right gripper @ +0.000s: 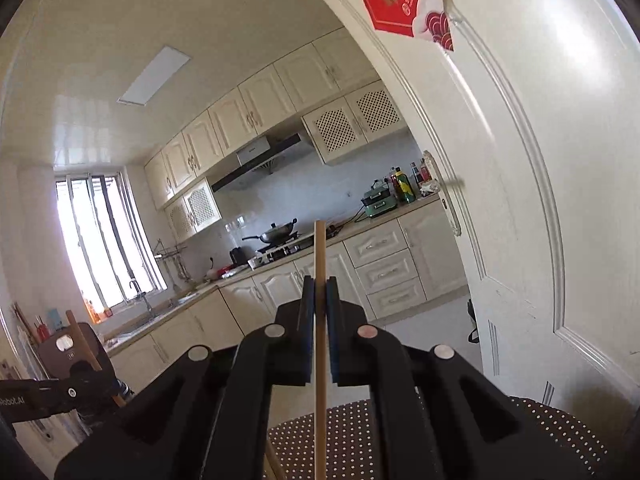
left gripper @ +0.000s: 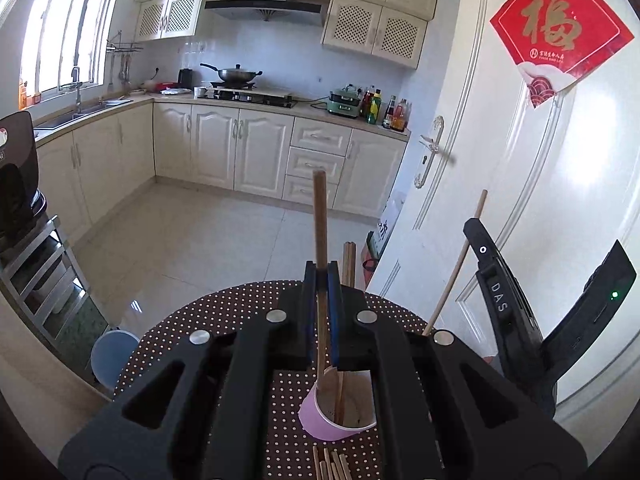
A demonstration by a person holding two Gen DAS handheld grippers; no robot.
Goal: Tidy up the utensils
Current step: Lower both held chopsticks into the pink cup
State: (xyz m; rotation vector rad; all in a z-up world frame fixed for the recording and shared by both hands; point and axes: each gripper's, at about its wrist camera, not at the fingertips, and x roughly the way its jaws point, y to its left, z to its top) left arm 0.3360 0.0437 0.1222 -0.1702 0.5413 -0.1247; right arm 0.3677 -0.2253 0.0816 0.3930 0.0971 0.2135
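Note:
My left gripper point(left gripper: 322, 276) is shut on a brown wooden utensil handle point(left gripper: 320, 216) that stands upright. Its flat lower end reaches into a pink paper cup point(left gripper: 324, 426) on the polka-dot table point(left gripper: 224, 320). The cup also holds dark chopsticks point(left gripper: 349, 264). My right gripper point(right gripper: 320, 284) is shut on a thin light wooden stick point(right gripper: 320, 248), held upright above the table. In the left wrist view the right gripper point(left gripper: 540, 280) shows at the right with the stick point(left gripper: 460, 264) slanting below it. More sticks point(left gripper: 332, 466) lie at the near table edge.
The round table point(right gripper: 560, 432) stands beside a white door point(left gripper: 520, 160) with a red decoration point(left gripper: 560, 28). A blue stool point(left gripper: 112, 356) and a metal rack point(left gripper: 44, 280) are at the left. Kitchen cabinets and a stove point(left gripper: 248, 92) lie beyond the tiled floor.

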